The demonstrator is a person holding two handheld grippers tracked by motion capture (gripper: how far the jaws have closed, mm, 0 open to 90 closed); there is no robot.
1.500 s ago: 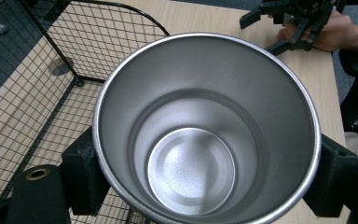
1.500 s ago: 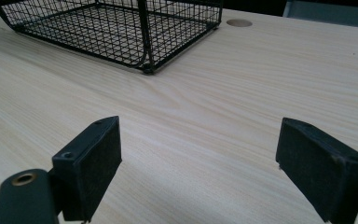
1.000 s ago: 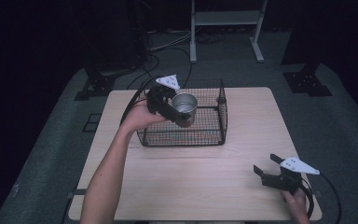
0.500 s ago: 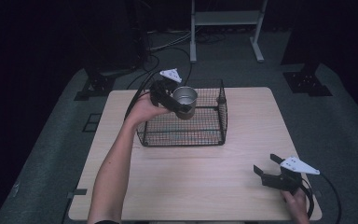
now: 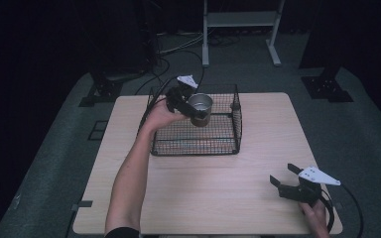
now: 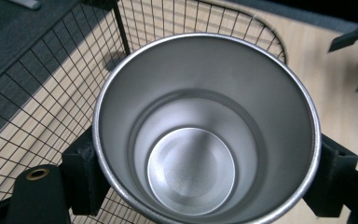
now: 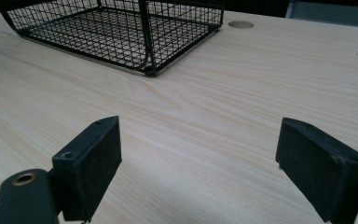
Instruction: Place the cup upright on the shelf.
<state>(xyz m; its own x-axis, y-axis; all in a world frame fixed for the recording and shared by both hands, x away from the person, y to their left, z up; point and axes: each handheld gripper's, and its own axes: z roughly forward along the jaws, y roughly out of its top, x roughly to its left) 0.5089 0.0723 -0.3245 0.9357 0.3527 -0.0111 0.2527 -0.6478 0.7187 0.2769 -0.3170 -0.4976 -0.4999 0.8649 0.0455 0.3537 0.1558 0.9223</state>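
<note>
cup (image 6: 205,135): brushed steel, satin sheen; basket (image 5: 218,144): black wire mesh; table (image 7: 223,93): pale matt wood grain; gripper pads (image 7: 91,163) matt black

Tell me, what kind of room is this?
Probably a lab or recording studio, not a home. A bare light wooden table stands on grey floor matting against a black backdrop, with loose black cables and a white metal stand behind it.

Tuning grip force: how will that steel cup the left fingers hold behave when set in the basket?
The steel cup looks rigid and thin-walled, so probably light. Its smooth, shiny wall may slip between the left gripper pads. It tapers to a narrower base, so it could tip on the wire basket floor.
</note>
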